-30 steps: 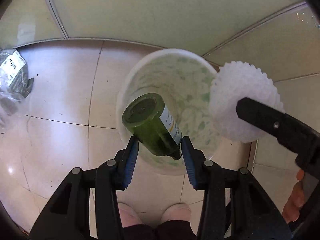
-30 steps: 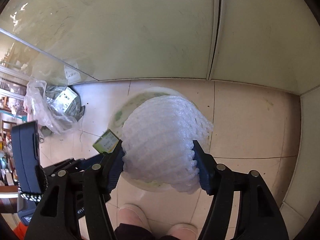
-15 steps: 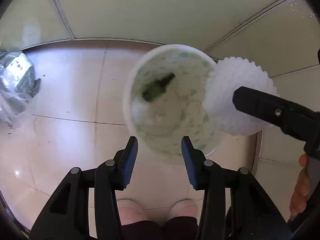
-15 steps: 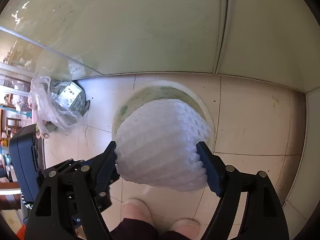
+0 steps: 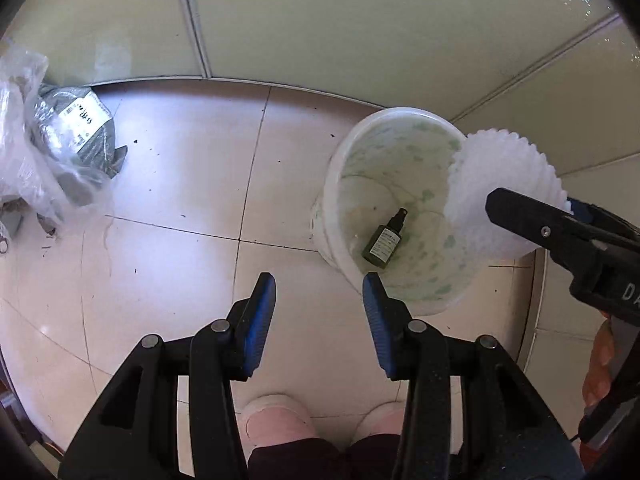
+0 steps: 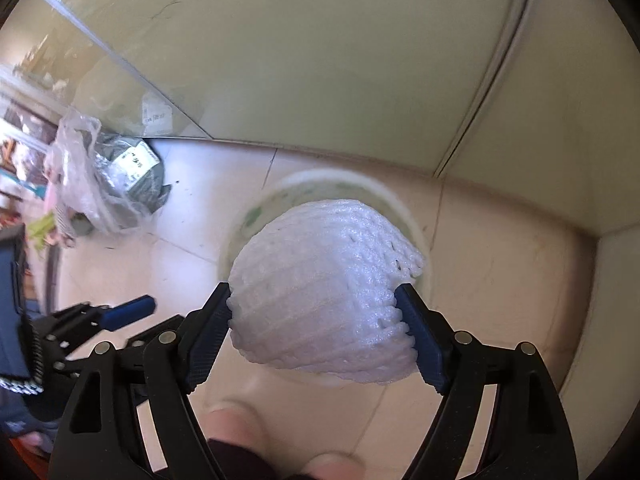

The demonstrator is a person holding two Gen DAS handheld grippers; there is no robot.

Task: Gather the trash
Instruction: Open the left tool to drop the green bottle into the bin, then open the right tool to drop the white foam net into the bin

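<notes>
Pink slippers [image 5: 276, 416] on tiled floor [image 5: 180, 184]

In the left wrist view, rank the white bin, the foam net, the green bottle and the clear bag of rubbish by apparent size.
1. White bin.
2. Clear bag of rubbish and foam net: look similar, and the net hangs nearer the camera, so unranked.
3. Green bottle, lying in the bin.

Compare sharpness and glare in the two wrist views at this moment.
Left wrist: crisp, the green bottle in the bucket readable, glare on the floor tiles at left. Right wrist: motion-blurred, bucket rim smeared, foam net fairly sharp, bright wash at left.
</notes>
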